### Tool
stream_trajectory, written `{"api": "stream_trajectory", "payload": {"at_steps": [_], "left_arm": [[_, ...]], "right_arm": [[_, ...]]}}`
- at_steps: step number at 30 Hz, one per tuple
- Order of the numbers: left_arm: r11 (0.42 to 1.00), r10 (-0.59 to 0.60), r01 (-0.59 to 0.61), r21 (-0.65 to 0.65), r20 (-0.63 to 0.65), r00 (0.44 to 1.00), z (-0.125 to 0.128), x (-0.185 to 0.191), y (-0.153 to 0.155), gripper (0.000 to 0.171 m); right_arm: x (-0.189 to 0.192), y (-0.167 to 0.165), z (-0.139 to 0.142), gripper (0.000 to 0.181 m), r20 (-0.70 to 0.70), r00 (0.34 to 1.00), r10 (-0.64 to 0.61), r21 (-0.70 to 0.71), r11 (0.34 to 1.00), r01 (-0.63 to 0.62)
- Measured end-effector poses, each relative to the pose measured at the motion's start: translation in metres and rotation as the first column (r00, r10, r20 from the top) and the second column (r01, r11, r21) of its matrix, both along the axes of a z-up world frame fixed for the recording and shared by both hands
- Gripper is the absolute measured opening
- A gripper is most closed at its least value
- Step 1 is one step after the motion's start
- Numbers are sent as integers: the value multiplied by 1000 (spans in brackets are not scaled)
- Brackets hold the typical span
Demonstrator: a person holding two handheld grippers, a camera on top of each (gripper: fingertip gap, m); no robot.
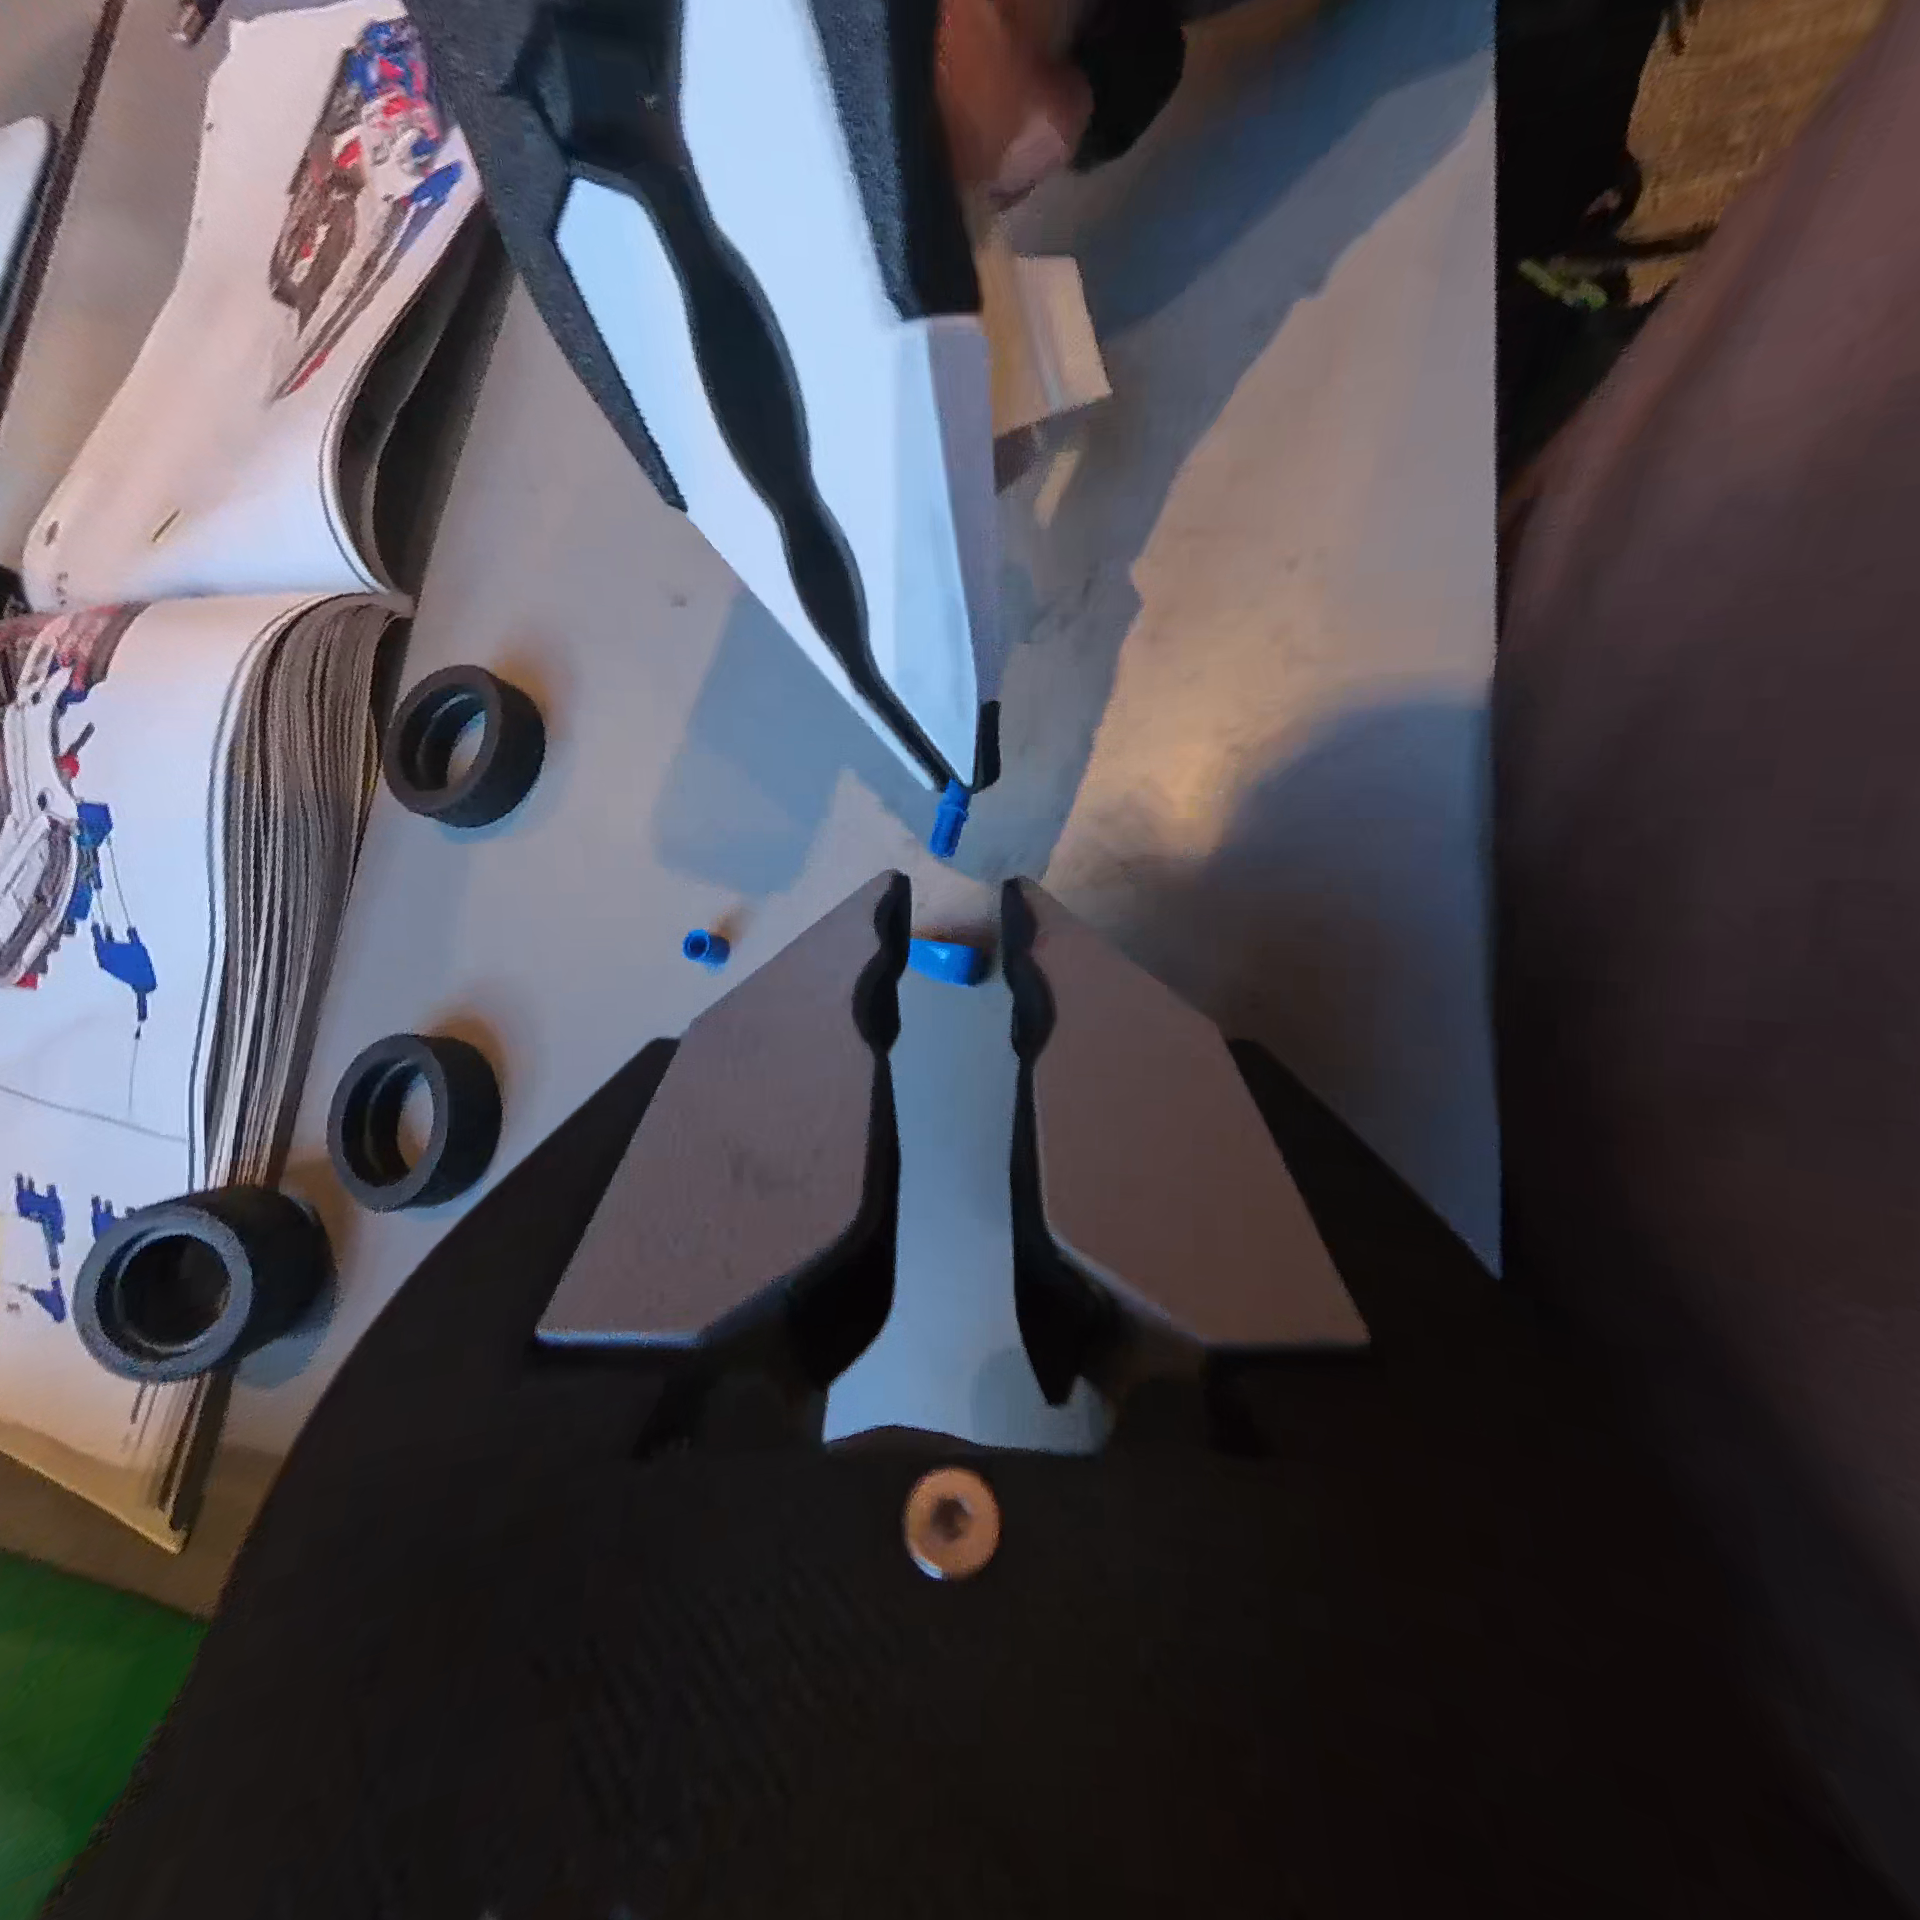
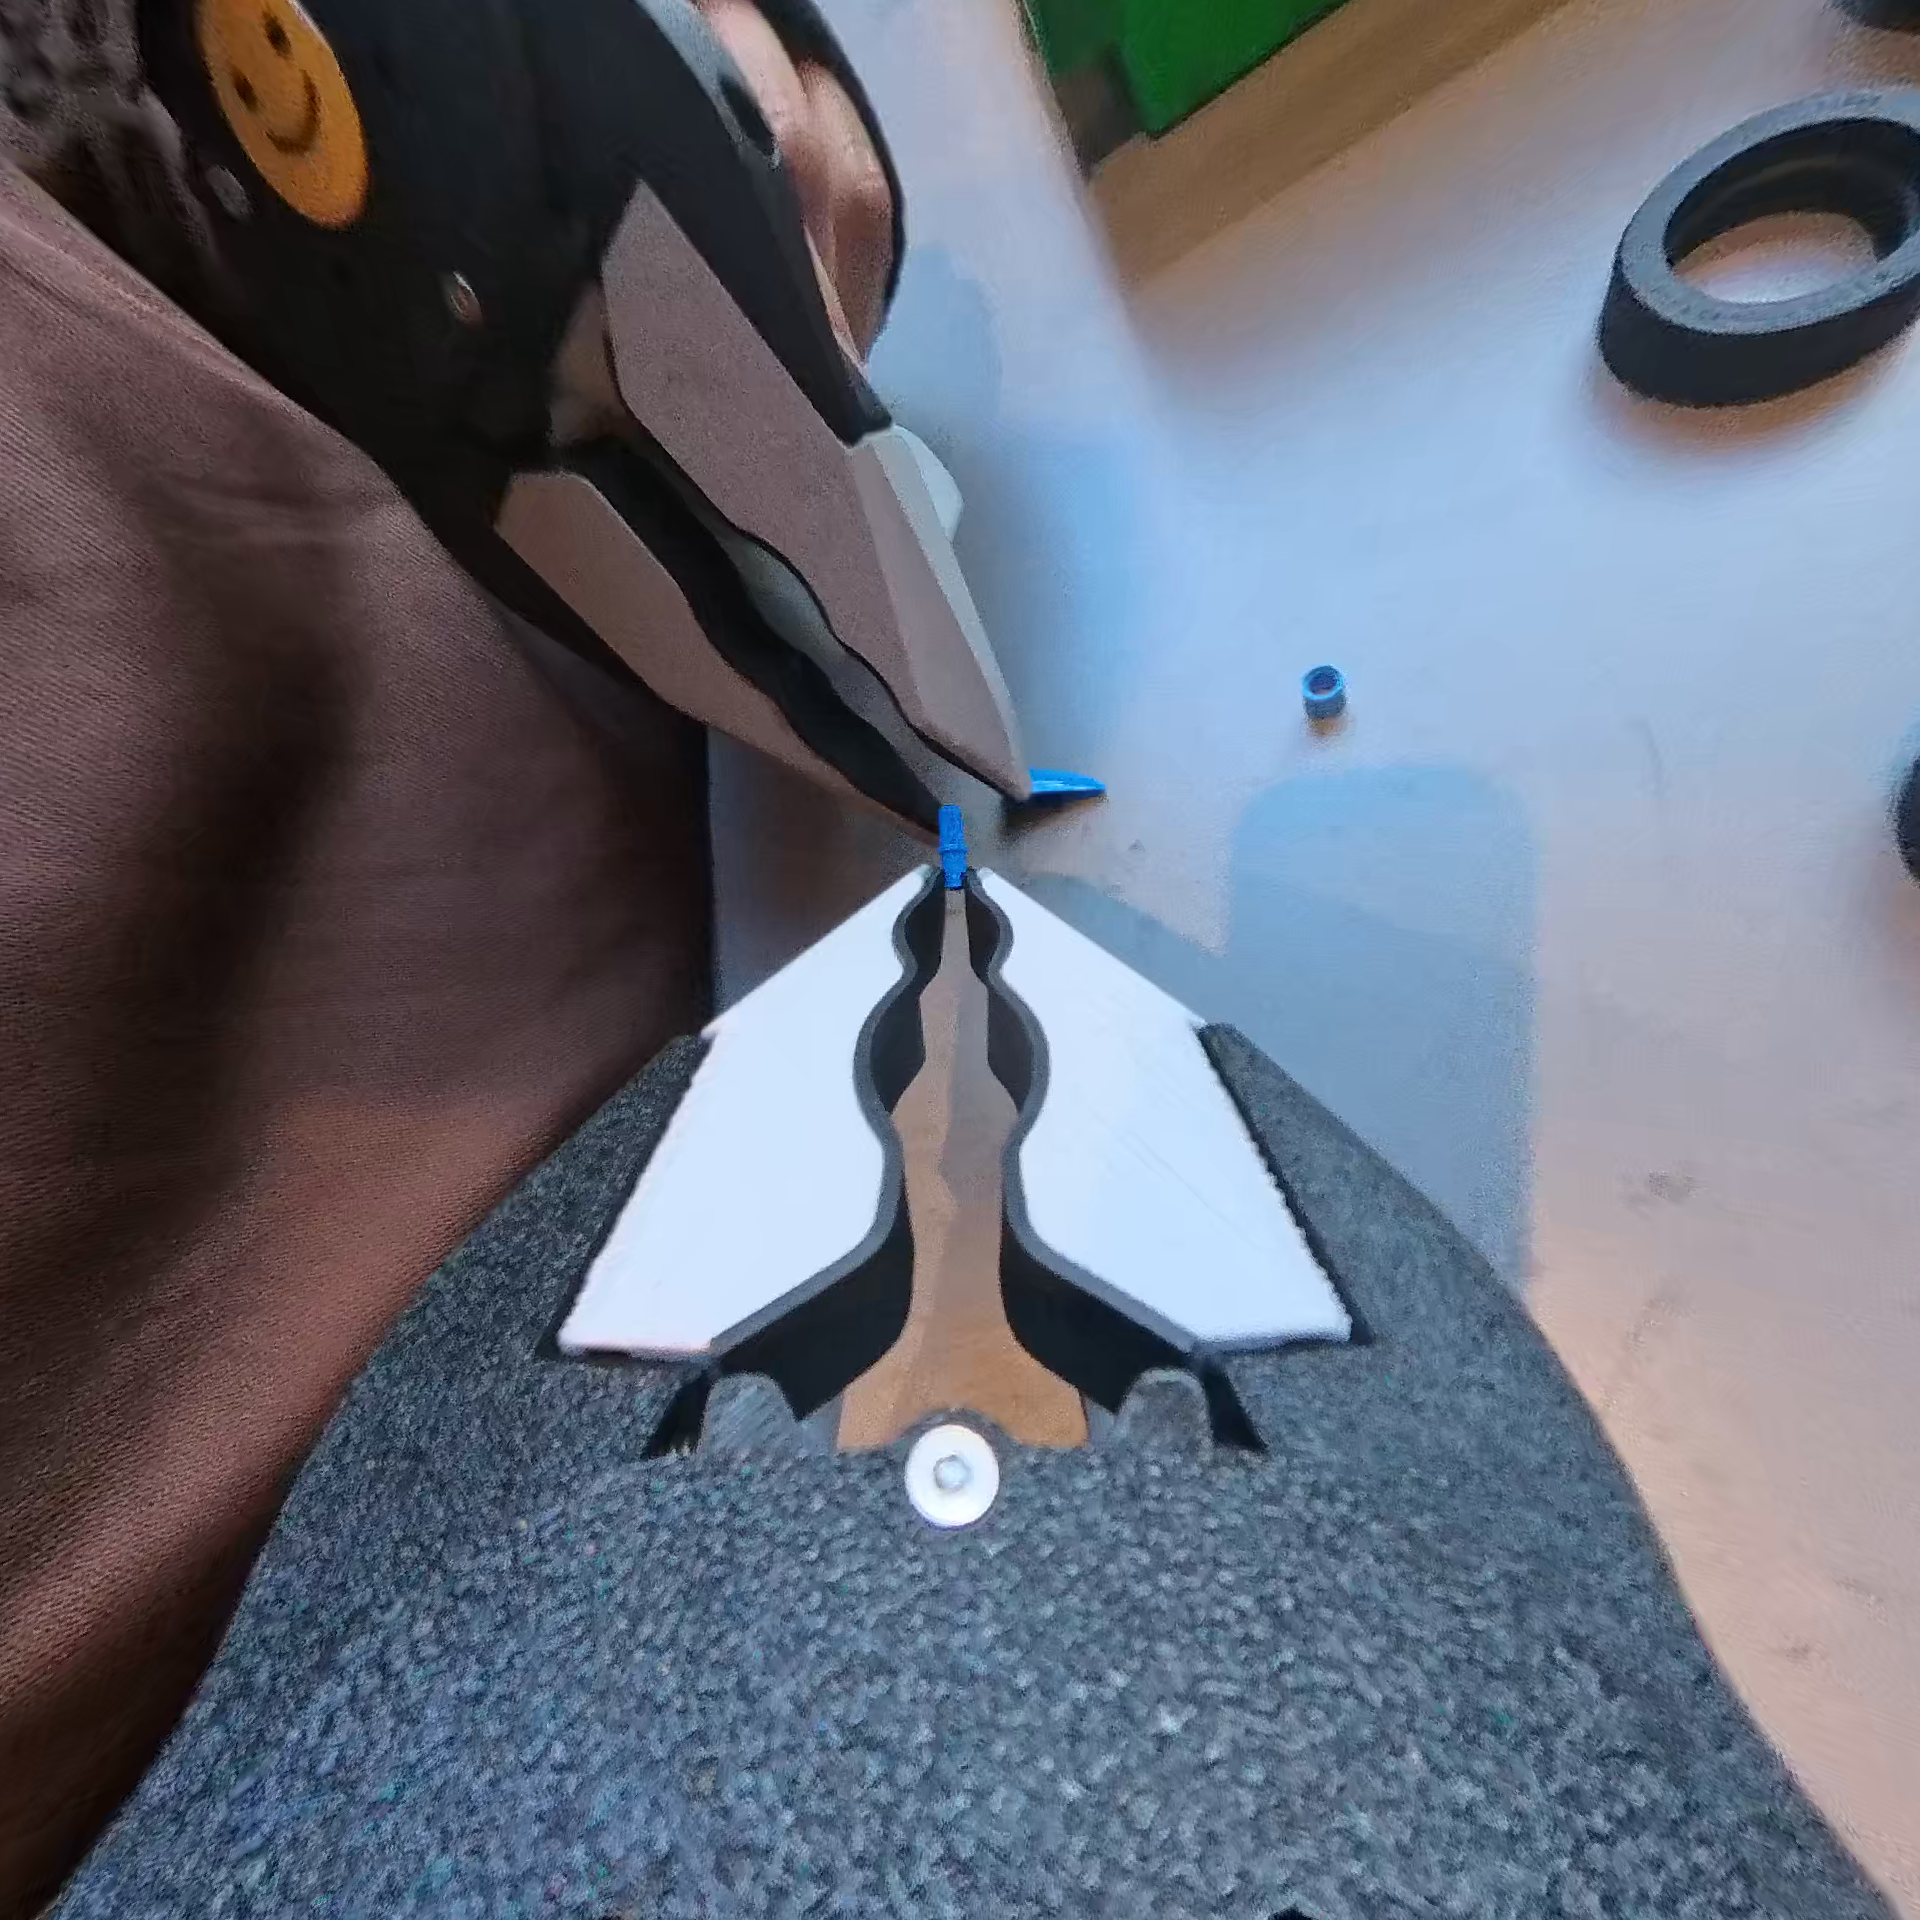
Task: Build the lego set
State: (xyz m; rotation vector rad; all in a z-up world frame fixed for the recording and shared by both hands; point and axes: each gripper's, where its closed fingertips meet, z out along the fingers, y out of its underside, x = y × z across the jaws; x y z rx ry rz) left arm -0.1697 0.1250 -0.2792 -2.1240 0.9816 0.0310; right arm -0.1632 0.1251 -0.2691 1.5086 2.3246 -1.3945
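My right tongs (image 2: pixel 953 878) are pinched tight on a small blue pin (image 2: pixel 952 836), which sticks out past the tips; in the left wrist view the same pin (image 1: pixel 949 817) hangs from the white-faced right tongs (image 1: pixel 961 774) just ahead of my left tongs (image 1: pixel 954 899). My left tongs stand narrowly apart, with a blue lego piece (image 1: pixel 948 957) lying between the fingers; I cannot tell whether the pads press on it or only flank it. From the right wrist view that blue piece (image 2: pixel 1065 784) pokes out beside the tip of the left tongs (image 2: pixel 971 790), close to the pin. A little farther out, to the left of my left tongs, a small blue bush (image 1: pixel 707 948) lies alone on the pale counter (image 1: pixel 582 790). Beyond it, still to the left, three black tyres (image 1: pixel 464 745) (image 1: pixel 412 1120) (image 1: pixel 197 1284) sit in a loose row, the nearest one resting on the edge of the open instruction booklet (image 1: pixel 135 883), which spreads along the counter's far left. To the right of both tongs is brown cloth (image 1: pixel 1714 935).
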Motion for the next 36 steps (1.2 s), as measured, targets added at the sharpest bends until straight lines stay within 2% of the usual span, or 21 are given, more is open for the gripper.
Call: {"api": "stream_trajectory", "payload": {"at_steps": [9,12,14,16,21,24,33,36], "left_arm": [[995,-66,69,71,-37,997,5,11,3,2],[995,-61,63,78,-29,998,4,10,4,2],[998,-56,54,42,56,997,5,13,2,2],[998,-56,54,16,138,989,7,14,1,2],[998,-61,64,-17,159,985,5,13,-1,2],[997,-63,69,-33,162,985,2,13,-1,2],[997,-56,63,-35,192,980,2,15,-2,1],[998,-34,46,-52,211,977,3,8,-5,2]], "right_arm": [[6,-5,0,4,65,998,-15,-109,994,22],[5,-3,3,4,42,999,-31,-133,990,36],[5,-3,4,4,-39,999,-24,-95,995,20],[5,-4,5,4,-140,990,-7,2,1000,8],[5,-2,3,3,-264,962,62,240,971,4],[5,-2,0,5,-285,953,98,320,947,-2],[4,-6,-3,4,-282,952,119,346,938,-14],[3,-6,-5,4,-268,959,92,324,946,0]]}}
